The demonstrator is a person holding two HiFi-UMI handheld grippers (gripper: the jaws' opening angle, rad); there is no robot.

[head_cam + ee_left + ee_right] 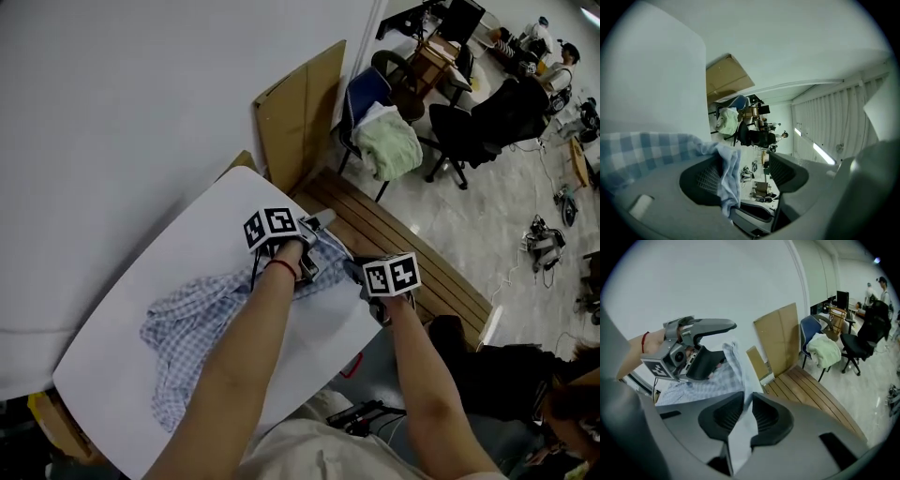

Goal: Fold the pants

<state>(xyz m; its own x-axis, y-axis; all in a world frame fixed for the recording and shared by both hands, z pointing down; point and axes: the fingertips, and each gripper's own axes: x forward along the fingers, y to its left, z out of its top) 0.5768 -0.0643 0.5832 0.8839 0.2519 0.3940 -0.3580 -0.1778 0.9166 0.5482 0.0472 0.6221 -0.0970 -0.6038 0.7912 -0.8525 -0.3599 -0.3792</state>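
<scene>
Blue-and-white checked pants [202,319] lie crumpled on the white table [309,352], reaching toward its far right edge. My left gripper [317,225] hovers over that far end with its jaws wide apart; in the left gripper view a fold of the pants [727,173] drapes over one pad while the left gripper [745,173] pinches nothing. My right gripper [354,270] sits just right of it at the table's edge. In the right gripper view the right gripper [746,411] has its pads close together with a strip of the pants [738,366] running between them. The left gripper [727,345] shows open beyond.
A wooden slatted bench [417,258] runs along the table's far right side. Cardboard sheets [300,112] lean on the wall. A blue chair with a pale green cloth [389,142] and black office chairs [469,131] stand beyond. People sit at desks far back.
</scene>
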